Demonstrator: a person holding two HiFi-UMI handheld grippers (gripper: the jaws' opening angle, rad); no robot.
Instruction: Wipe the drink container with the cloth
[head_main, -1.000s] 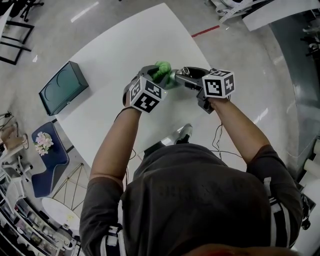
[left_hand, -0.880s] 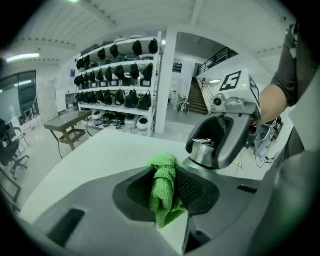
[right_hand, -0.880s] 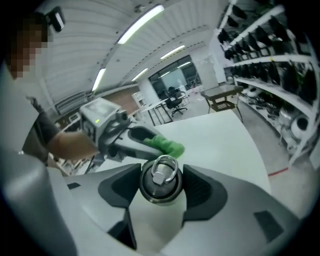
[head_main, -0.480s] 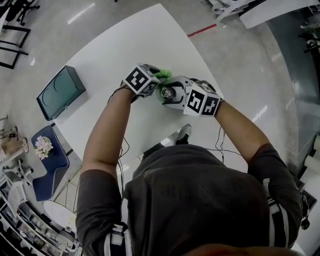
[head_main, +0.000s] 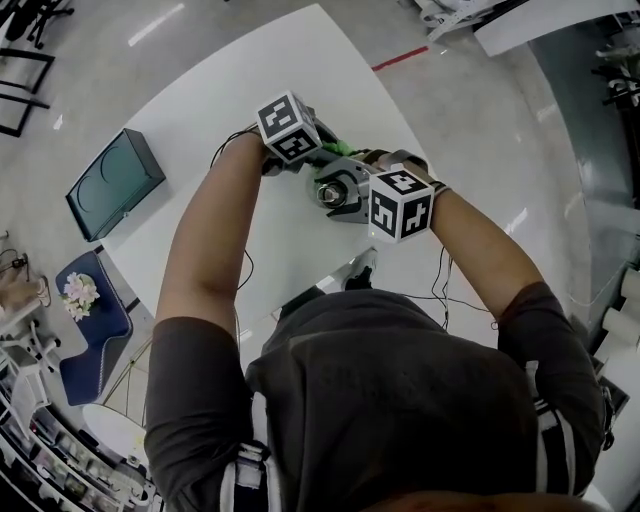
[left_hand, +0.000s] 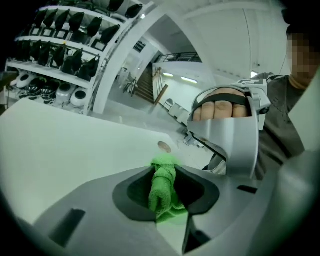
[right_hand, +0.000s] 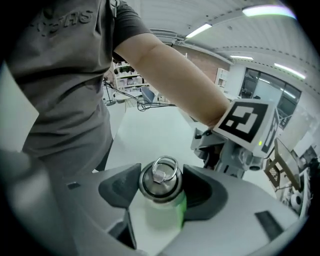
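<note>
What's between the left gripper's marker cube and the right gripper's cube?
The green cloth, pinched in the left gripper, and the drink container, gripped by the right gripper; the head view shows both.

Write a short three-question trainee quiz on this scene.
1. True or false: the left hand-held gripper is shut on the green cloth.
2. What does the right hand-held gripper hold? A: the drink container with a ring on its lid. B: a mug. C: nothing.
3. Fill in: the dark green case lies on the white ___.
Key: 1 true; 2 A; 3 table.
</note>
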